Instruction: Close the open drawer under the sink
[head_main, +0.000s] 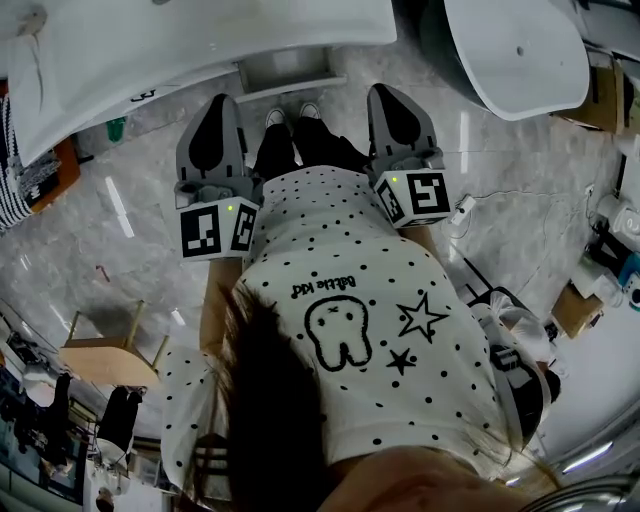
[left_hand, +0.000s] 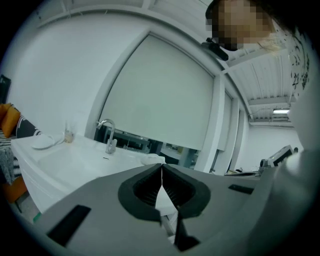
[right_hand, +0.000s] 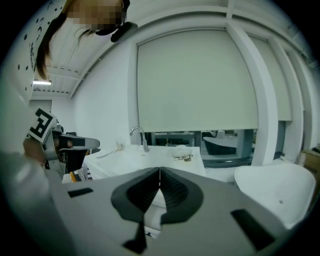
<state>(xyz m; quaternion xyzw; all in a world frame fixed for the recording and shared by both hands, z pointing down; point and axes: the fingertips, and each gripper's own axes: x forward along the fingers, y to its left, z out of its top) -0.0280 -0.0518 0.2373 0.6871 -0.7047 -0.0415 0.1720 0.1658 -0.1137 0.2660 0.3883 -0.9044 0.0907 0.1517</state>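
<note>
Seen from the head view, the white sink counter (head_main: 200, 40) runs along the top, and the open drawer (head_main: 285, 72) sticks out from under its front edge. My left gripper (head_main: 220, 102) and right gripper (head_main: 388, 92) are held side by side in front of it, pointing toward the counter, short of the drawer and apart from it. The left gripper (left_hand: 161, 167) has its jaws shut with nothing between them, and the faucet (left_hand: 107, 135) and basin lie beyond. The right gripper (right_hand: 159, 172) is shut and empty too, aimed at the counter (right_hand: 150, 155).
A white bathtub (head_main: 520, 50) stands to the right of the sink. A small wooden stool (head_main: 105, 355) is on the marble floor at lower left. Boxes and clutter line the right edge (head_main: 600, 270). A small glass (left_hand: 68, 134) and a dish sit on the counter.
</note>
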